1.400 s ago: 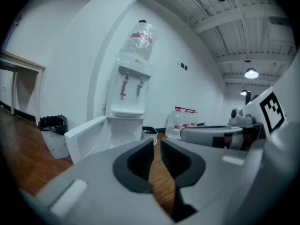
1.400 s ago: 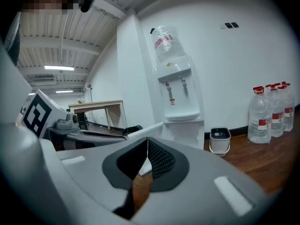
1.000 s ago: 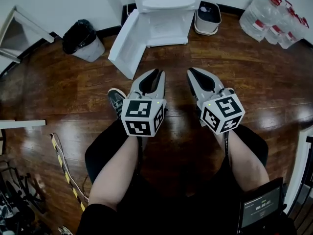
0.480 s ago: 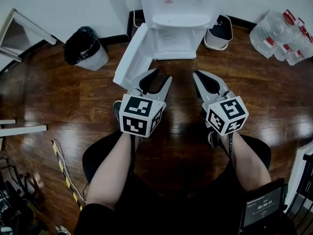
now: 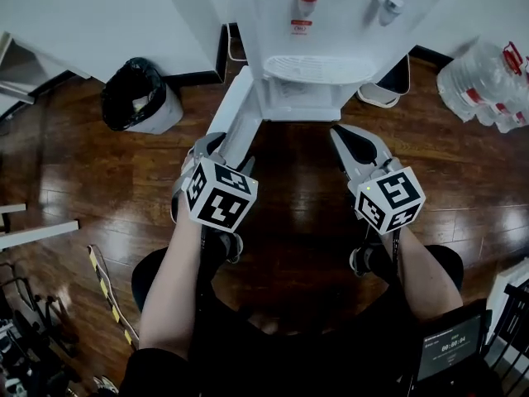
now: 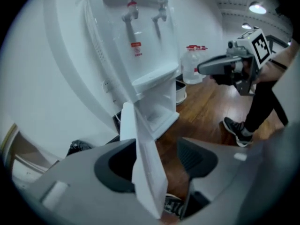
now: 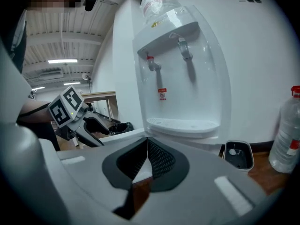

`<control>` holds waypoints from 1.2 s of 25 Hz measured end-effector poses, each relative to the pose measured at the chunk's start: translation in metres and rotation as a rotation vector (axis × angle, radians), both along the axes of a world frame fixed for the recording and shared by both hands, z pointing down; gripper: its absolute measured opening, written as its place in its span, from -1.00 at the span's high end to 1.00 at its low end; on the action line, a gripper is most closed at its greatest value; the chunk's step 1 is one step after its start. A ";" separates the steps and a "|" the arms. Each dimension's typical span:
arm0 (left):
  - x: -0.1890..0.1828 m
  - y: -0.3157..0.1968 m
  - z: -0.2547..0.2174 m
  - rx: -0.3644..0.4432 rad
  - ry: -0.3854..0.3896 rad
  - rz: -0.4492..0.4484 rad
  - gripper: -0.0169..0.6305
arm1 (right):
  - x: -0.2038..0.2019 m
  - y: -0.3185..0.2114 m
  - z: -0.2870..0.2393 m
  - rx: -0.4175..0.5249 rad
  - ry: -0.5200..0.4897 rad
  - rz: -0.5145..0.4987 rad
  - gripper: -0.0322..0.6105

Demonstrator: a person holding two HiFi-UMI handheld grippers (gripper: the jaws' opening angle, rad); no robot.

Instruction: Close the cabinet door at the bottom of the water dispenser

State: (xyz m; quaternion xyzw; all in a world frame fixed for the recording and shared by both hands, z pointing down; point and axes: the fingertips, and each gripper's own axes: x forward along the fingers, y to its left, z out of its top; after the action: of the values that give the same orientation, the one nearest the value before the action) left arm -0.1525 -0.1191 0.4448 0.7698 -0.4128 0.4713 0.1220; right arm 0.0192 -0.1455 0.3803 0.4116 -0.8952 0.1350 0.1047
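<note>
Water dispenser (image 5: 331,31) stands against the far wall. Cabinet door (image 5: 241,110) at its base is open, swung out to the near left. Left gripper (image 5: 213,151): fingers spread, just been opening, door's free edge between them, unclamped. Right gripper (image 5: 345,139): fingers pressed together, empty.

You stand on a dark, glossy wooden floor (image 5: 83,172). The white water dispenser (image 5: 314,56) stands on it against the wall ahead of you. To its left, near the wall, sits a bin (image 5: 140,98) lined with a black bag. A small white pail (image 5: 388,89) stands just beside the dispenser on its right, and clear water bottles (image 5: 488,85) are grouped farther right. Your shoes (image 5: 364,259) rest on the boards, and a yellow-and-black striped cable (image 5: 103,275) trails along the floor at your lower left.
</note>
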 end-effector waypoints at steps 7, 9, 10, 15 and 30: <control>-0.047 -0.032 0.039 -0.124 -0.129 -0.057 0.05 | 0.004 -0.057 0.012 -0.043 -0.030 -0.029 0.88; -0.050 -0.030 0.048 -0.167 -0.136 -0.050 0.06 | 0.002 -0.065 0.014 -0.043 -0.021 -0.037 0.88; -0.049 -0.027 0.050 -0.186 -0.122 -0.046 0.13 | 0.001 -0.067 0.015 -0.047 -0.016 -0.041 0.88; -0.052 -0.020 0.046 -0.222 -0.073 -0.030 0.13 | -0.007 -0.066 0.022 -0.066 0.021 -0.078 0.88; 0.046 0.023 0.030 -0.429 0.293 0.104 -0.12 | 0.001 -0.055 0.019 -0.042 0.056 -0.101 0.88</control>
State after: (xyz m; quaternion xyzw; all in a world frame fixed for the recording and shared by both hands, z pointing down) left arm -0.1067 -0.0964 0.4751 0.8066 -0.2411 0.4372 0.3163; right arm 0.0198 -0.2000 0.3993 0.3675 -0.9084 0.1366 0.1451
